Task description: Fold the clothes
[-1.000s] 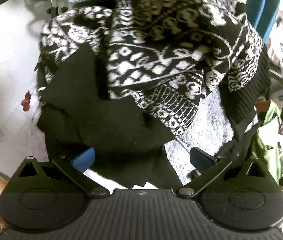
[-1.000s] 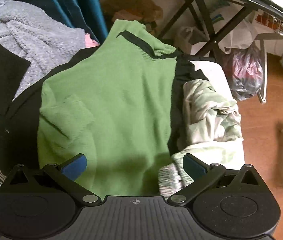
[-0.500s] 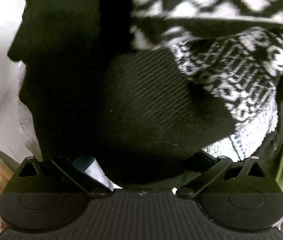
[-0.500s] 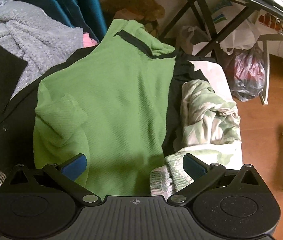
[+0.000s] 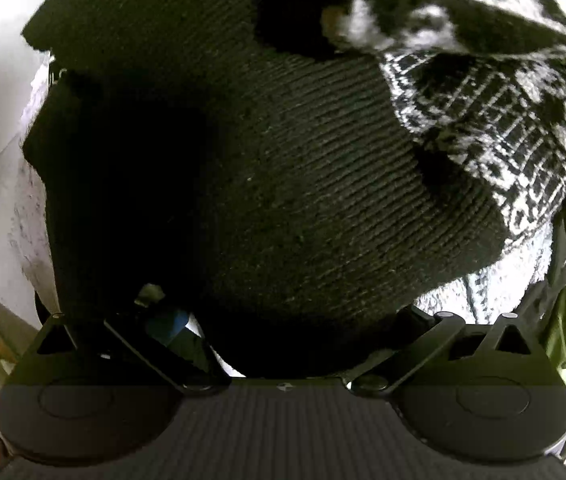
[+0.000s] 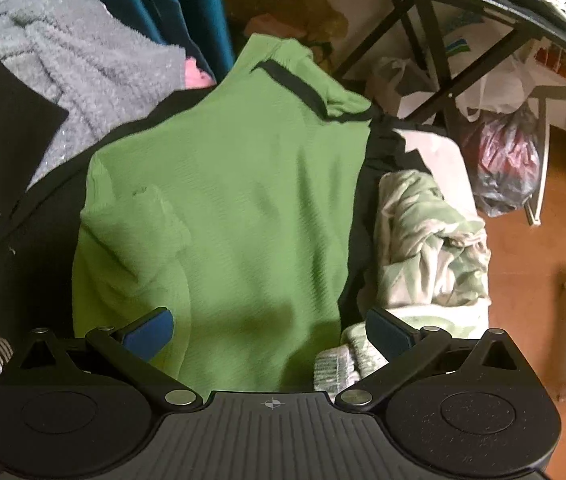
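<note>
A black ribbed knit (image 5: 303, 200) fills most of the left wrist view, bulging right up against the left gripper (image 5: 287, 320). The gripper's fingers are spread wide, 1 on each side of the bulge, with a blue pad (image 5: 167, 322) showing on 1 and the other half buried in cloth; the knit sits between them but is not pinched. Just above and right of the black knit lies a black-and-white patterned sweater (image 5: 503, 112), overlapping its edge, and below that sweater a patch of grey fleece (image 5: 495, 296) shows. In the right wrist view, a green sweater (image 6: 235, 200) with a dark collar band lies fairly flat, straight ahead of the right gripper (image 6: 271, 332), whose fingers are also spread wide and hold nothing, hovering over the sweater's near hem. Beside the green sweater sits a crumpled pale green cloth (image 6: 431, 240); on its other side, more grey fleece. The likely risk: if the left fingers close here, they could catch a thick wad or 2 layers at once, dragging the patterned sweater along and spoiling any fold. The dark cloth also hides where its edges are. Count: 2 grippers, 1 black knit, 1 patterned sweater, 1 green sweater, 1 pale cloth.
</note>
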### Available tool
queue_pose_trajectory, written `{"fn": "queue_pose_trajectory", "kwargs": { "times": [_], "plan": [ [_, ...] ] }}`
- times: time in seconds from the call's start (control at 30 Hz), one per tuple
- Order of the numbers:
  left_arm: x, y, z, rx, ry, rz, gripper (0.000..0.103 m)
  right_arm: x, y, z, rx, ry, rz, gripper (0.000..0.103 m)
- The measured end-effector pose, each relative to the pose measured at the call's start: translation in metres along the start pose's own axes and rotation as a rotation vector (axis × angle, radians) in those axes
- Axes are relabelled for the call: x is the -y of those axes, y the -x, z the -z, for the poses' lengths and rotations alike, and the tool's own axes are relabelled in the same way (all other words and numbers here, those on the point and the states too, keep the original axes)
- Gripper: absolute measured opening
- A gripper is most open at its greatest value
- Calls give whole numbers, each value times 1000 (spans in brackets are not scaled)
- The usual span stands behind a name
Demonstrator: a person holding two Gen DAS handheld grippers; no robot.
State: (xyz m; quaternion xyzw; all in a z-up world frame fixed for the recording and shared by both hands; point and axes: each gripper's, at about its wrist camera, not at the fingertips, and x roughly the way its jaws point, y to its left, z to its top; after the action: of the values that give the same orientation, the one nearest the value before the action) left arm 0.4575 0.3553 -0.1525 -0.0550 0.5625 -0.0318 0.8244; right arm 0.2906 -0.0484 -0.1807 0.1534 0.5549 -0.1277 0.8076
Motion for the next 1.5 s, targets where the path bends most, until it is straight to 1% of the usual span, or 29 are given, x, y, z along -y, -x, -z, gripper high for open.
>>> {"fn": "queue_pose_trajectory", "kwargs": {
  "times": [0.13, 0.23, 0.33, 0.47, 0.57, 0.73, 0.87, 1.0, 1.1, 1.13, 1.2, 1.27, 1.33, 1.4, 1.47, 1.5],
  "plan": [
    [3, 1, 0, 12, -21, 0, 103, 1, -5, 5, -34, -10, -10, 102],
    [4, 2, 3, 36, -19, 0, 103, -1, -6, 9, -35, 3, -8, 102],
    [5, 2, 5, 54, -16, -2, 103, -3, -5, 13, -27, 32, 3, 102],
    [9, 2, 5, 69, -3, -16, 103, -8, -3, 19, 15, 81, 46, 102],
    [12, 2, 5, 78, 2, -25, 103, -7, -4, 20, 12, 81, 57, 102],
    [13, 2, 2, 75, 17, -11, 103, 0, -7, 22, -11, 42, 49, 102],
    [15, 4, 2, 84, 21, -12, 103, 10, -9, 26, -17, 8, 64, 102],
    [21, 6, 3, 103, 21, -30, 103, 21, -10, 30, -47, -32, 42, 102],
    [23, 9, 4, 115, 20, -28, 103, 30, -11, 32, -66, -60, 23, 102],
    [23, 10, 5, 119, 20, -28, 103, 31, -11, 32, -74, -60, 27, 102],
    [25, 13, 4, 122, 17, -28, 103, 34, -13, 31, -93, -67, 62, 102],
    [30, 18, 2, 121, 0, -29, 103, 41, -14, 31, -99, -102, 82, 102],
    [35, 25, 0, 125, -25, -30, 102, 51, -14, 31, -108, -155, 68, 102],
    [43, 35, 1, 167, -68, -45, 102, 61, -14, 32, -122, -207, 41, 102],
    [52, 46, 5, 219, -112, -68, 102, 67, -13, 34, -126, -223, 26, 102],
    [54, 50, 7, 228, -108, -62, 102, 69, -12, 34, -129, -220, 24, 102]
  ]
}}
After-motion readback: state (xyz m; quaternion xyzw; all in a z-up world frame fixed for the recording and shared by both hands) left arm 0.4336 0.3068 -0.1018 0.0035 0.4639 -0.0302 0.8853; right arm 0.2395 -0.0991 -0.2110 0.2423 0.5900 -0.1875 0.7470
